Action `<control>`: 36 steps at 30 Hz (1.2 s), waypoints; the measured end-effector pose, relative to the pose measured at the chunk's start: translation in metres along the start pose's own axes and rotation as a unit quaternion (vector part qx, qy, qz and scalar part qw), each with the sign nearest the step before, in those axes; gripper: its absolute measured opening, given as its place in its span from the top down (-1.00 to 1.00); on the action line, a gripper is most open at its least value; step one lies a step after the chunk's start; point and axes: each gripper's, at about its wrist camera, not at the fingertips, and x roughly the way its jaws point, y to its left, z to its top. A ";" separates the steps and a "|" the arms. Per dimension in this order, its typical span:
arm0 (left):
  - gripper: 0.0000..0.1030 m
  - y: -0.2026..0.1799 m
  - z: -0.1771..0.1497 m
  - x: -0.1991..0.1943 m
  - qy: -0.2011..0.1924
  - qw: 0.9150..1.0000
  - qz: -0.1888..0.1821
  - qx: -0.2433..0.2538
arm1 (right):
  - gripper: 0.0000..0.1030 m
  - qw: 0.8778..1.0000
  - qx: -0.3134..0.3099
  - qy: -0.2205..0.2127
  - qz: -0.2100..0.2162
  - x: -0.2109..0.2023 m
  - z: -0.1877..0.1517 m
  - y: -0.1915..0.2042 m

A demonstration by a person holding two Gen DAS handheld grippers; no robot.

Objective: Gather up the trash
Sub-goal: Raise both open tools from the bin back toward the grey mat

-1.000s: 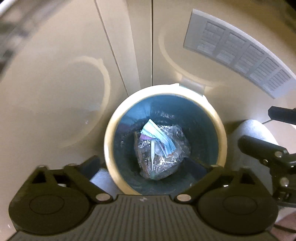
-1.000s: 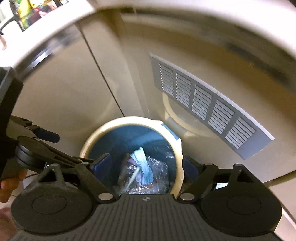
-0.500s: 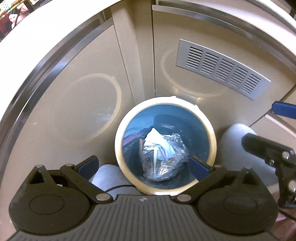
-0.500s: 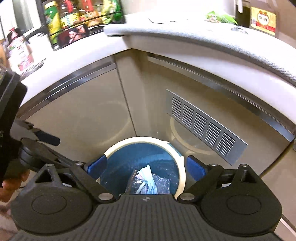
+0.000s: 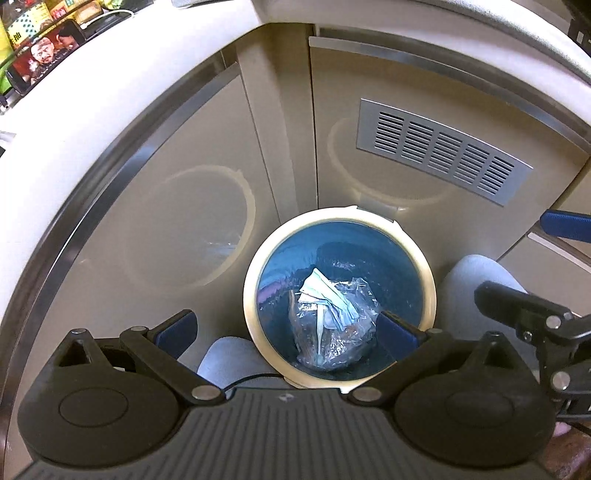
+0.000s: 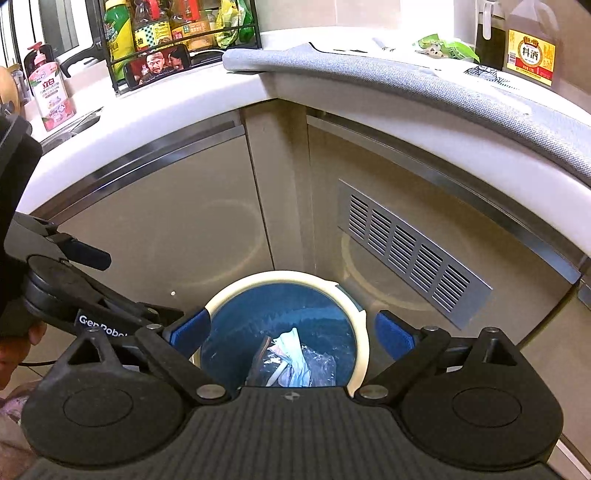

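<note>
Left wrist view: the camera looks steeply down into a round trash bin (image 5: 255,291) with a cream rim and a blue liner, standing on the floor in the inside corner of beige kitchen cabinets (image 5: 177,221). At the bottom of the bin lies a clear plastic bag (image 5: 332,332) stuffed with crumpled paper and wrappers; it touches neither tool. The left gripper (image 5: 288,332) hangs above the bin with its blue-padded jaws spread wide and nothing between them. My guess is that both tools are parked over the opening because the trash has already gone in. A silver vent grille (image 5: 439,151) sits in the cabinet door behind. The right gripper's black linkage pokes in from the right edge.

Right wrist view: this camera is tilted less steeply, so the white countertop (image 6: 177,110) shows above the cabinets, with a rack of bottles (image 6: 177,26), a pink soap bottle (image 6: 48,85) and a grey mat (image 6: 443,85). The right gripper (image 6: 293,334) has just been opening and now stands wide, empty, its pads (image 6: 192,330) framing the bin rim without touching it. The bag lies low inside the bin, partly hidden by the tool's body. The left gripper's arm and a hand (image 6: 14,358) show at the left edge.
</note>
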 end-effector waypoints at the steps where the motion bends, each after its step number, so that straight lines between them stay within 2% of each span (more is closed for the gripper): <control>1: -1.00 0.000 0.000 0.000 -0.001 1.000 0.000 0.000 | -0.87 1.000 0.000 0.000 0.000 0.000 0.001 0.000; 25: -1.00 0.001 0.002 -0.005 -0.015 1.000 0.005 0.004 | -0.88 1.000 0.005 -0.001 -0.005 0.001 0.000 0.000; 30: -1.00 -0.002 0.009 -0.019 -0.045 0.999 0.018 0.023 | -0.88 1.000 -0.002 -0.025 -0.015 -0.009 0.004 0.000; 36: -1.00 0.002 0.033 -0.050 -0.096 0.995 0.012 0.013 | -0.88 0.997 0.002 -0.075 -0.013 -0.035 0.030 -0.014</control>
